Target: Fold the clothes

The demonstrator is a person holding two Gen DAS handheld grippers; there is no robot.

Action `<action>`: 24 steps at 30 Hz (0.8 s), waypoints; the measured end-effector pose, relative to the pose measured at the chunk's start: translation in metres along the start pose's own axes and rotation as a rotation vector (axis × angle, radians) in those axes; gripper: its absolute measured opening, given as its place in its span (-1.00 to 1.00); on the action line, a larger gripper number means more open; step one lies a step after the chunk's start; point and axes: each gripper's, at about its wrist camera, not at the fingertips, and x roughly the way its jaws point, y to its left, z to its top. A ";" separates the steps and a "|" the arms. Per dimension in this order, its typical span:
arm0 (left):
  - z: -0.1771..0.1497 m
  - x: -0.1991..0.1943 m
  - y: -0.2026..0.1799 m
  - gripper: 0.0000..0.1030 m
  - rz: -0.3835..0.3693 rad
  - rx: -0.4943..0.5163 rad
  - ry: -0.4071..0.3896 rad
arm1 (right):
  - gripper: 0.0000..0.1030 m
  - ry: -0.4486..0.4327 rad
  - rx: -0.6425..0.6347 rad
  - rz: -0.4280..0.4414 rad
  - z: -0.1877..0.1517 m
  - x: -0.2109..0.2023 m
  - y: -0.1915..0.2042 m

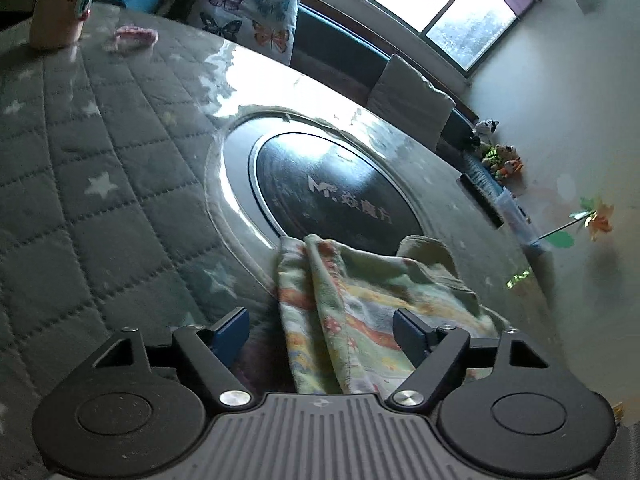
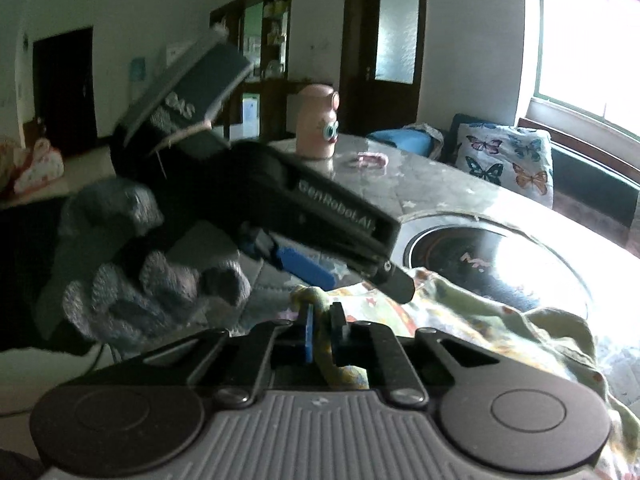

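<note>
The printed garment (image 1: 344, 312) lies bunched on the bench (image 1: 100, 184), partly over the round inset. Right gripper (image 2: 320, 332): jaws clamped on a rolled edge. Left gripper (image 1: 320, 332): jaws apart, straddling the cloth. Seat the fabric fully between the pads before tensioning the edge.

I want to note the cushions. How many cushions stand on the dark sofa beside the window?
2. The butterfly-print cushion leans on the sofa at the end nearer the pink cartoon bottle. The plain pale cushion stands further along, toward the stuffed toys. The table may hide others.
</note>
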 end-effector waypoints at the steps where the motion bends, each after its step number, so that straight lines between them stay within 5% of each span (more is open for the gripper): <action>1: 0.000 0.001 -0.001 0.51 -0.011 -0.008 0.007 | -0.87 -0.008 0.005 0.001 0.000 -0.004 -0.001; 13: -0.010 0.015 0.008 -0.64 -0.108 -0.151 0.066 | -0.88 -0.034 0.017 0.023 -0.009 -0.026 -0.004; 19: -0.010 0.018 0.005 -0.70 -0.097 -0.140 0.059 | -0.83 -0.025 0.058 0.033 -0.017 -0.037 -0.011; 24: -0.012 0.018 0.006 -0.70 -0.097 -0.143 0.054 | -0.83 -0.030 0.148 -0.048 -0.030 -0.061 -0.034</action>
